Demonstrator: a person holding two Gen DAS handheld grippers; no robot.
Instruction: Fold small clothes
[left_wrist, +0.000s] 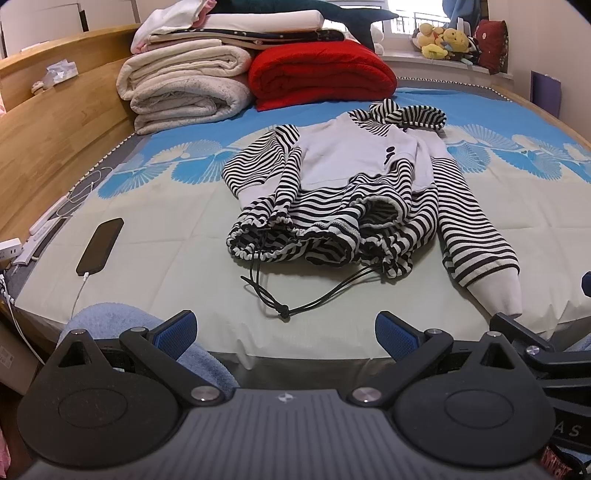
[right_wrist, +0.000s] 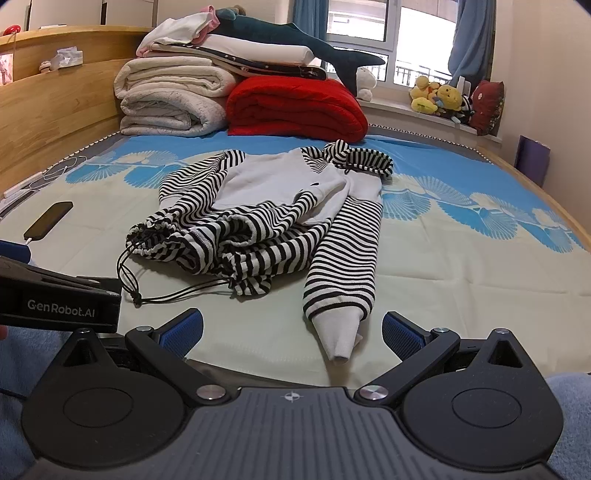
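A small black-and-white striped hoodie (left_wrist: 343, 184) with a white chest panel lies crumpled on the bed, hood at the far end; it also shows in the right wrist view (right_wrist: 258, 221). Its hem is bunched, with a black drawstring (left_wrist: 295, 295) trailing toward me. One striped sleeve with a white cuff (right_wrist: 340, 332) stretches toward the near edge. My left gripper (left_wrist: 286, 332) is open and empty, near the bed's front edge, short of the drawstring. My right gripper (right_wrist: 291, 332) is open and empty, with the white cuff lying between its fingers' line.
Folded cream blankets (left_wrist: 184, 81) and a red blanket (left_wrist: 321, 74) are stacked at the bed's far end. A black phone (left_wrist: 99, 245) on a charging cable lies at the left. A wooden headboard (left_wrist: 55, 129) runs along the left. Plush toys (right_wrist: 439, 98) sit on the windowsill.
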